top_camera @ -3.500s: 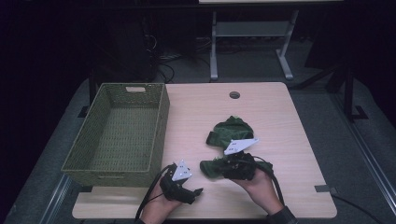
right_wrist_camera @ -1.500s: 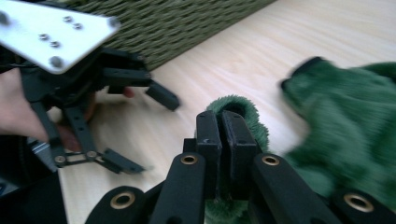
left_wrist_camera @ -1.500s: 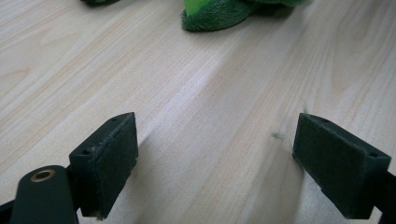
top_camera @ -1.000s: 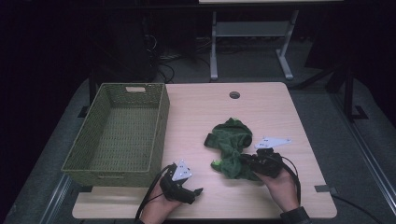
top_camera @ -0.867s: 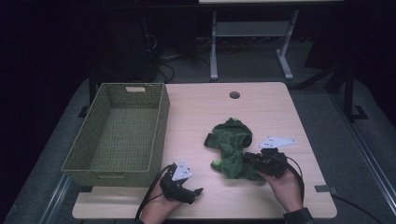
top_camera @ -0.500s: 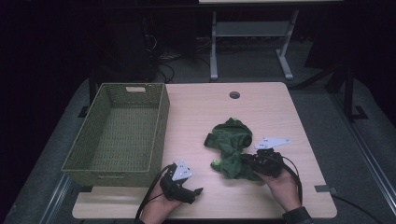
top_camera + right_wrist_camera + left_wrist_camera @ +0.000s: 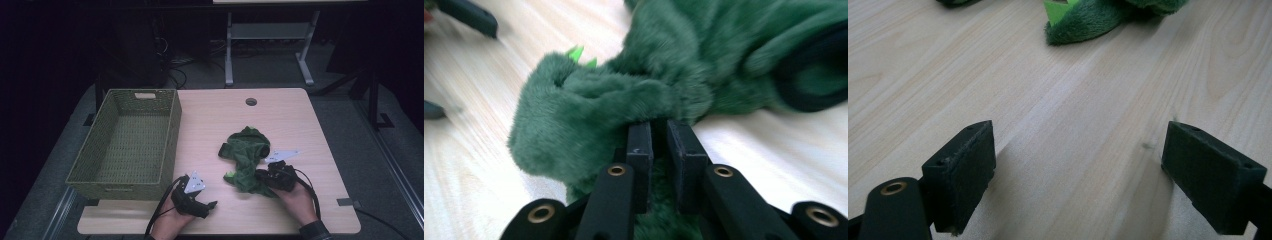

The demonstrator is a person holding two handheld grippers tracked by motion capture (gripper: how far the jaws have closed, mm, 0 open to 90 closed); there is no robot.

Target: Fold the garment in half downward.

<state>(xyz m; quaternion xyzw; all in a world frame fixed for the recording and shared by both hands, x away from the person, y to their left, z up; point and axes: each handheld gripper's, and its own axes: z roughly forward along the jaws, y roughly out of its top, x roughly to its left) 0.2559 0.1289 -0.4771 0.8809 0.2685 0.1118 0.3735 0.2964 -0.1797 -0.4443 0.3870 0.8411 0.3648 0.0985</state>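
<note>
A person is sitting at a light wooden table (image 7: 210,125) and holding a gripper in each hand. The right gripper (image 7: 658,142) is lying low at the near right part of the table, and its fingers (image 7: 640,150) are pressing together on a fold of a dark green plush garment (image 7: 247,157), with only a thin gap between them that the fabric is filling. In the right gripper view the fur is bulging over the fingertips, and small bright green spikes (image 7: 580,54) are standing up on the bunched part. The garment is lying crumpled on the table, right of the middle, and its near end is reaching to the right gripper. The left gripper (image 7: 1080,165) is resting near the front edge of the table, left of the garment and apart from it. Its fingers (image 7: 965,170) are standing wide apart over bare wood, with nothing between them. A green woven basket (image 7: 100,165) is standing on the left side of the table, well apart from the garment, and its inside is looking bare.
</note>
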